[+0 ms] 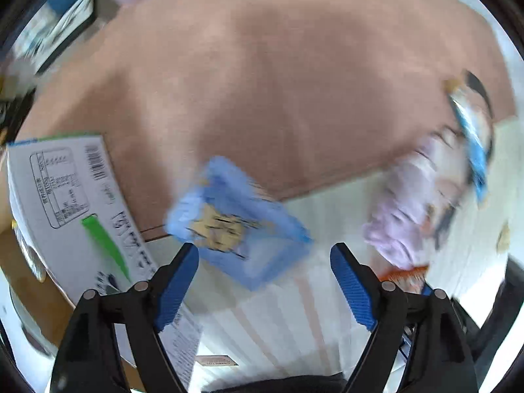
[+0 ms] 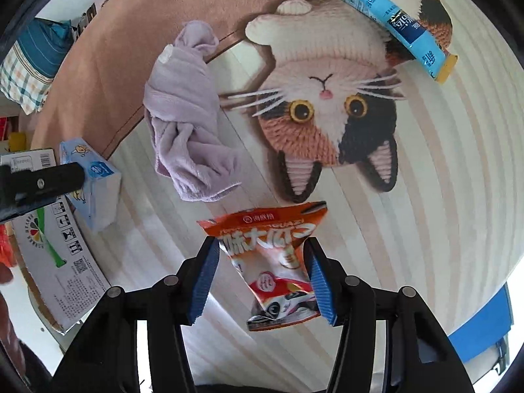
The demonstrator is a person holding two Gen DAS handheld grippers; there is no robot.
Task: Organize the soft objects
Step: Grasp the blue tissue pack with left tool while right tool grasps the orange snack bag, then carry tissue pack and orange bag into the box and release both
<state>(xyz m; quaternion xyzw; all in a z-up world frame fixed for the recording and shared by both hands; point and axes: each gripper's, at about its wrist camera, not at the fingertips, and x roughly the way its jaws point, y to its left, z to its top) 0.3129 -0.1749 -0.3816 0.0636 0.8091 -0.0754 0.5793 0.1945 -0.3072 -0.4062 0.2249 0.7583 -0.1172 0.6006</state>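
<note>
Evidently caught mid-carry: saw the right gripper [image 2: 262,245] closed on the orange snack packet [image 2: 268,229], pinching it across its crinkled sides near the camera, above the striped cat mat [image 2: 425,163]. Judged the grip light but sufficient. Ought to have squeezed no harder, since a sealed, air-filled bag could pop or slip out sideways. Ought also to have carried it level and low toward the cardboard box [image 2: 59,262] at the near left, if indeed meant as the bin, and let go only once over the opening.

Saw the left gripper [image 1: 265,249] spread wide and holding nothing, with the blue tissue pack [image 1: 239,222] just ahead of its fingertips. Could not tell through the motion blur whether touching or apart. Found the same pack beside the box in the right wrist view.

Counted 1 orange snack packet, 1 blue tissue pack, 1 crumpled lilac cloth [image 2: 186,114] lying left of the cat's face across the mat's edge, 1 long light-blue packet [image 2: 393,9] at the far right on the mat, 1 cardboard box, and 2 grippers. Judged 3 soft things left to sort.
</note>
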